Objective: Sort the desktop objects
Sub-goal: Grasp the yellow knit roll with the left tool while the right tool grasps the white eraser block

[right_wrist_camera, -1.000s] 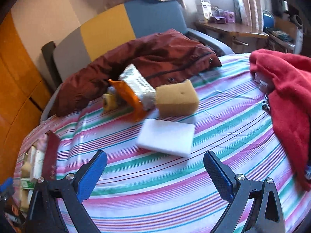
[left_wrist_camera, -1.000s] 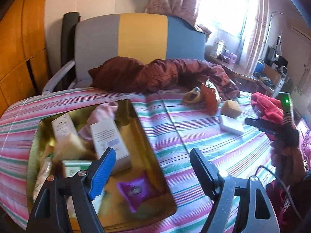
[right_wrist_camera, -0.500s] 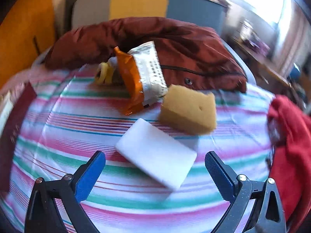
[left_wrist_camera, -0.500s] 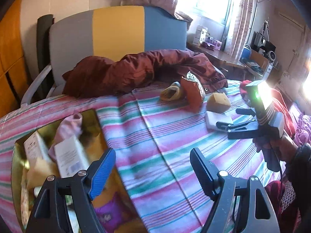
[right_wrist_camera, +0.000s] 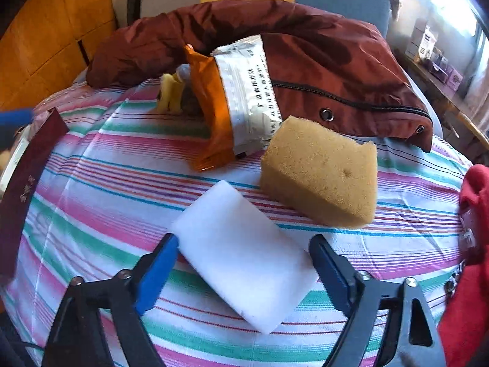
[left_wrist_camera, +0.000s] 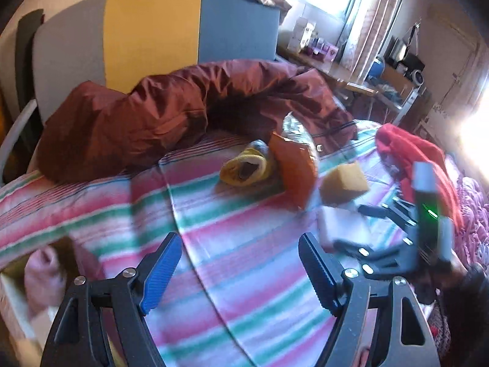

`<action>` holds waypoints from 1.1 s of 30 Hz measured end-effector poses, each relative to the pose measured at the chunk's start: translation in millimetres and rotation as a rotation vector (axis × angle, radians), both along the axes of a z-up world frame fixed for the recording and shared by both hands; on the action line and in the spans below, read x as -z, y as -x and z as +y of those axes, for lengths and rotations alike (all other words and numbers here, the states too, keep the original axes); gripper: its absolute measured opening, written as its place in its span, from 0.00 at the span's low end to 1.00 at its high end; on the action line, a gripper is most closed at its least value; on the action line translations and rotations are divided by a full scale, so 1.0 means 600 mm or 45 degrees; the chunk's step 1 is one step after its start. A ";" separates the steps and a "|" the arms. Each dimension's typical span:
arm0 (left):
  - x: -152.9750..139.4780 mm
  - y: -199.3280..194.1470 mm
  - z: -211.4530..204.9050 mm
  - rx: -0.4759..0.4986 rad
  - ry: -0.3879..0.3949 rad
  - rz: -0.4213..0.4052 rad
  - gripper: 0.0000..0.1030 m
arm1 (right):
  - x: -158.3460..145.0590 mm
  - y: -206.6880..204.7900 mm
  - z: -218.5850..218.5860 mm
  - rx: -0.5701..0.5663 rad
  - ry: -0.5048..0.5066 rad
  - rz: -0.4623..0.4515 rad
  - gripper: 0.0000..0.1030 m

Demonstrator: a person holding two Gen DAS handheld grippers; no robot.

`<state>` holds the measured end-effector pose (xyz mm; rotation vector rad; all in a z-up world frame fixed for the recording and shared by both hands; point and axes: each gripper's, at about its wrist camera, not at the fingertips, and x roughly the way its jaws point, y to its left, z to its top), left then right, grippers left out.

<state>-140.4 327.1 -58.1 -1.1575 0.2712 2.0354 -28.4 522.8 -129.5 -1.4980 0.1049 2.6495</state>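
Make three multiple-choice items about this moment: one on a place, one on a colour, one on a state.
1. Where is the white block?
A. between the right gripper's jaws
B. on the sponge
C. under the jacket

2. What colour is the sponge?
A. green
B. yellow-brown
C. white

3. How is the left gripper?
A. shut on a packet
B. shut on cloth
C. open, empty

Answers: 1 A, the closing jaws flank the block lying on the striped cloth; 2 B, right wrist view shows it; 3 C, only cloth shows between its fingers.
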 end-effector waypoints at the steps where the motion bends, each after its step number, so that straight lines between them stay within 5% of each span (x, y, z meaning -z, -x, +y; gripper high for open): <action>1: 0.006 0.012 0.012 0.006 0.006 0.001 0.77 | -0.001 -0.003 -0.001 -0.003 -0.006 -0.001 0.79; 17: 0.094 0.102 0.206 0.342 0.199 0.189 0.77 | -0.005 -0.007 0.017 0.003 0.058 -0.021 0.78; 19: 0.104 0.112 0.215 0.350 0.200 0.171 0.70 | -0.005 -0.007 0.019 0.007 0.066 -0.017 0.79; 21: 0.111 0.117 0.221 0.363 0.171 0.092 0.49 | -0.005 -0.008 0.021 0.010 0.071 -0.012 0.79; 24: 0.107 0.098 0.221 0.378 0.173 0.126 0.37 | -0.005 -0.009 0.020 0.014 0.064 -0.004 0.77; 33: 0.059 0.053 0.127 0.192 0.094 0.115 0.34 | -0.017 -0.004 0.001 0.005 0.048 0.032 0.71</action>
